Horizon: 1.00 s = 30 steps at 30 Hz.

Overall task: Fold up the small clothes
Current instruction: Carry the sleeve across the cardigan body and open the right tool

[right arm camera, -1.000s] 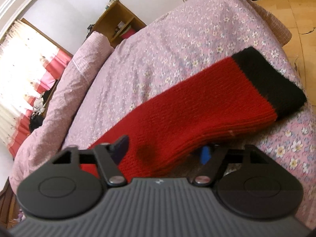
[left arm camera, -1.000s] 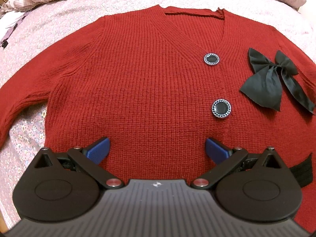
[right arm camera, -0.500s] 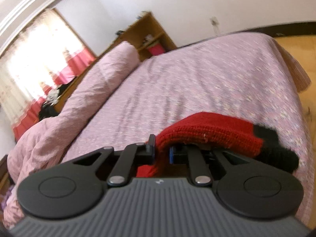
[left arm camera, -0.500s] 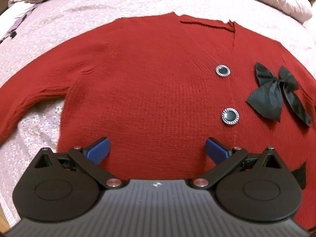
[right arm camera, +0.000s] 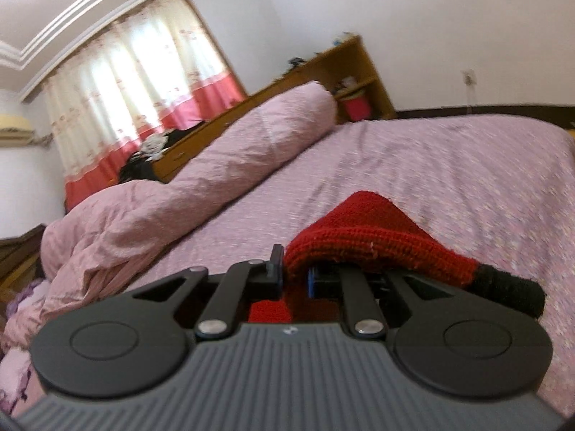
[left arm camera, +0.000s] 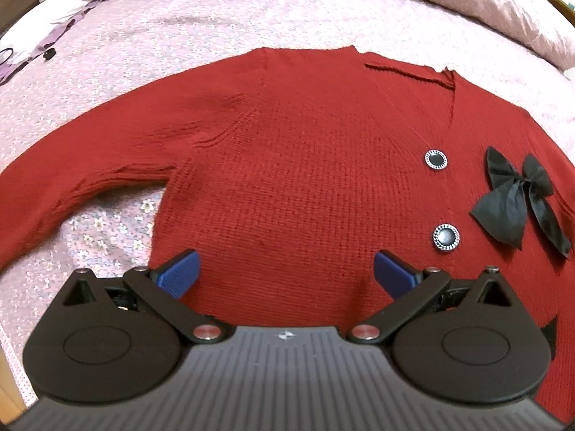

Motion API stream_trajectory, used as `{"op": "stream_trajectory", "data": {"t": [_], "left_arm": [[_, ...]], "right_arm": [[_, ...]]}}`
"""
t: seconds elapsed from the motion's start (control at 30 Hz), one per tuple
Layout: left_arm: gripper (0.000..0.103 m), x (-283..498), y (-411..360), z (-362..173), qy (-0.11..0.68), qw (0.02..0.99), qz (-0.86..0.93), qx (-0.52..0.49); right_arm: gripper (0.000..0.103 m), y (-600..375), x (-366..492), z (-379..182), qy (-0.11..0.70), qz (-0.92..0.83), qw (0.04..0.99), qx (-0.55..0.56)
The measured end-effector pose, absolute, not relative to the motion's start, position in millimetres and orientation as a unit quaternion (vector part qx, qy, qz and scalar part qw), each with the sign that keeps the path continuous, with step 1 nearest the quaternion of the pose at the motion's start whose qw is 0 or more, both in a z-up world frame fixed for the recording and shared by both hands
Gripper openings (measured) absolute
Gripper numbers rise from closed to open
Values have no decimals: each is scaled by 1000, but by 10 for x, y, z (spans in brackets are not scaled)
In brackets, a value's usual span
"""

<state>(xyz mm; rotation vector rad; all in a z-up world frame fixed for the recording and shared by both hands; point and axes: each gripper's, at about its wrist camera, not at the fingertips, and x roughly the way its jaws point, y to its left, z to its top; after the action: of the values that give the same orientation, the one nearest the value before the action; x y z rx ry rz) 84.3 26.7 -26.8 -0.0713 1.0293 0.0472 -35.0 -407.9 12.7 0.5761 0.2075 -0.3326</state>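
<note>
Right gripper (right arm camera: 293, 273) pinching red sleeve (right arm camera: 366, 244), fingertips hidden, cuff (right arm camera: 510, 291) blurred

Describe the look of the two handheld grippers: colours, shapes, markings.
Both match. The left gripper has a grey ribbed body with a small logo, two round black discs, black linkage arms on silver pivot pins, and ribbed blue finger pads. The right gripper shows the same build; its blue pads are mostly hidden. No cables or sleeves are visible.

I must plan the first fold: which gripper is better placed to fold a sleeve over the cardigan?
Right. The right gripper is shut on the lifted sleeve; the left gripper is open above the cardigan.
</note>
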Motion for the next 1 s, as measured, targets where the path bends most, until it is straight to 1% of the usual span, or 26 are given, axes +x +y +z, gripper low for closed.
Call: {"op": "stream_trajectory", "data": {"t": [0.63, 0.87, 1.0], "left_arm": [[103, 899, 816, -102, 458, 885, 77, -38], [103, 901, 994, -102, 452, 887, 90, -37], [103, 899, 1111, -110, 450, 887, 98, -41]], "right_arm": [[15, -3048, 319, 716, 82, -13, 972, 219], [15, -2511, 592, 717, 102, 37, 974, 197], [15, -2201, 748, 619, 125, 60, 973, 184]]}}
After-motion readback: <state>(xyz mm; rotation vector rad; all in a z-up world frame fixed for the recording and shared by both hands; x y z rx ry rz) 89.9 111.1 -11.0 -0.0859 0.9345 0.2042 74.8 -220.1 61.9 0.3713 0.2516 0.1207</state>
